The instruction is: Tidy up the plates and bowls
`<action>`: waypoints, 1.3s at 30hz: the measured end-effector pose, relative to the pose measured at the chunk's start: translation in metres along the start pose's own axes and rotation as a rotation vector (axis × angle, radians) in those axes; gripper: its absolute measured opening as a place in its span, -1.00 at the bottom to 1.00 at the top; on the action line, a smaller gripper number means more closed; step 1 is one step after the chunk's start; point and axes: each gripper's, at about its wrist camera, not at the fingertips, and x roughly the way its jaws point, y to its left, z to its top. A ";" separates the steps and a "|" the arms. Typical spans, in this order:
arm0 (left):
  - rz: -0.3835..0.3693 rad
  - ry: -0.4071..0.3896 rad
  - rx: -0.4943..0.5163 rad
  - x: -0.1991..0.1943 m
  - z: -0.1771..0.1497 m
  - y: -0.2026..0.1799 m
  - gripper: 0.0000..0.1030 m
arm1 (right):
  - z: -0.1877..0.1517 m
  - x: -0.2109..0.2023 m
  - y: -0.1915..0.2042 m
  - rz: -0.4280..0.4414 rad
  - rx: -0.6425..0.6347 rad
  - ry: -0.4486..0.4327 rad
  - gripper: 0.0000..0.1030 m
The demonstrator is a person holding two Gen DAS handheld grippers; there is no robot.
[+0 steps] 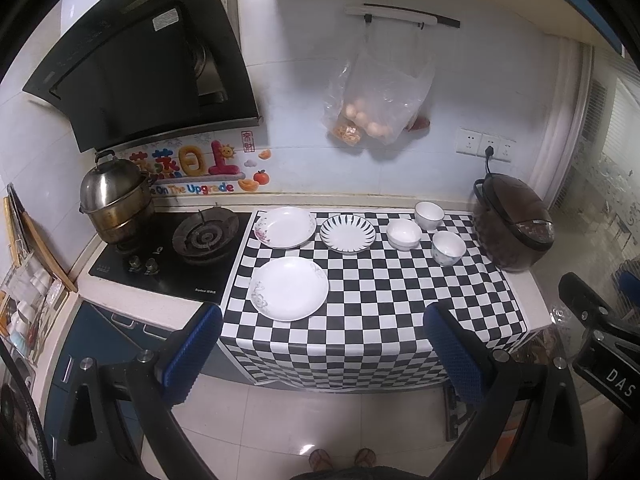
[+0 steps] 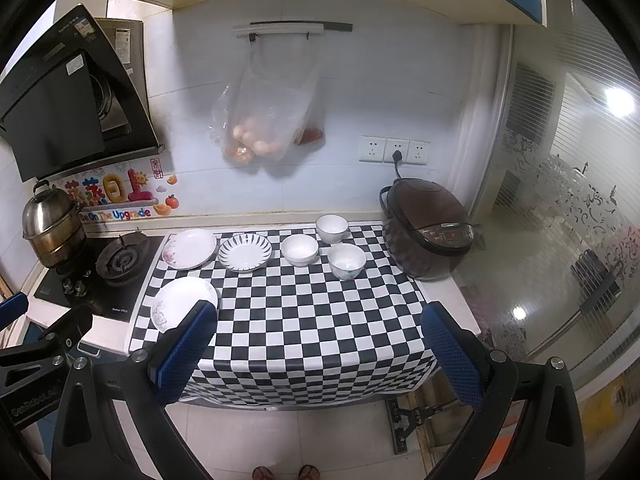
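Observation:
Three plates lie on the checkered cloth [image 1: 360, 300]: a near white floral plate [image 1: 289, 289] [image 2: 184, 307], a far floral plate [image 1: 285, 227] [image 2: 189, 249] and a striped plate [image 1: 347, 234] [image 2: 245, 253]. Three white bowls stand to their right: a far one [image 1: 429, 215] [image 2: 331, 229], a middle one [image 1: 403, 233] [image 2: 299, 249] and a near one [image 1: 448, 247] [image 2: 347, 261]. My left gripper [image 1: 324, 350] and right gripper [image 2: 320, 348] are open and empty, held back in front of the counter's edge.
A brown rice cooker [image 1: 514, 226] [image 2: 430, 228] stands at the cloth's right end. A gas hob [image 1: 168, 248] with a steel steamer pot [image 1: 114, 200] is on the left. A plastic bag of eggs [image 1: 372, 96] hangs on the wall. A range hood [image 1: 140, 60] overhangs the hob.

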 end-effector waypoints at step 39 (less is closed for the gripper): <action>0.006 0.533 -0.106 0.443 0.016 0.173 0.69 | -0.045 0.478 0.189 0.449 0.025 0.594 0.71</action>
